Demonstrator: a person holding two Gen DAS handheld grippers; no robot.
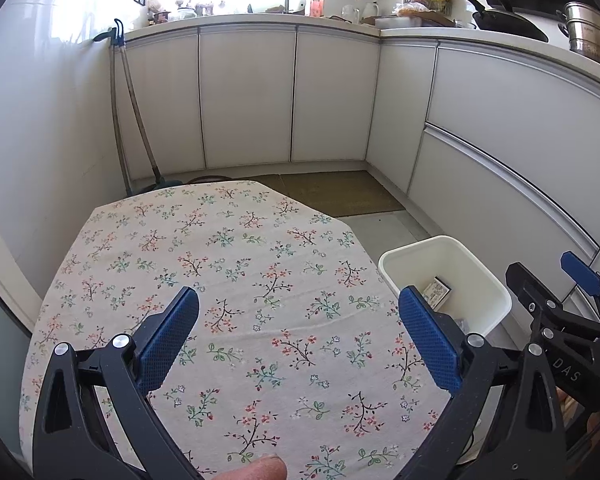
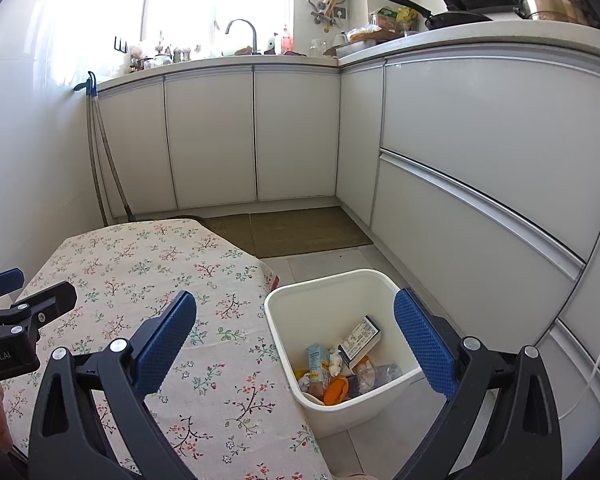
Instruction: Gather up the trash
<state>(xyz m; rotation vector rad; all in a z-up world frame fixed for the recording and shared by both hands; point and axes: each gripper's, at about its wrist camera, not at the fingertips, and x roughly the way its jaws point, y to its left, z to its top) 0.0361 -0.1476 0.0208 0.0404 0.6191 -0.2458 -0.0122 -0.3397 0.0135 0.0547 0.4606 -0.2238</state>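
A white plastic bin (image 2: 284, 312) stands on the floor beside the table's right edge; it also shows in the left wrist view (image 1: 496, 284). It holds several pieces of trash: a small printed box (image 2: 360, 338), a blue carton (image 2: 317, 362), an orange lid (image 2: 336, 390) and crumpled wrappers. My left gripper (image 1: 298, 330) is open and empty above the floral tablecloth (image 1: 220, 264). My right gripper (image 2: 294, 332) is open and empty, over the table edge and the bin.
White kitchen cabinets (image 2: 296, 136) run along the back and right. A brown mat (image 2: 300, 228) lies on the floor ahead. A mop (image 2: 100, 152) leans in the left corner. The counter holds a sink tap (image 2: 242, 28), a pan (image 2: 448, 14) and pots.
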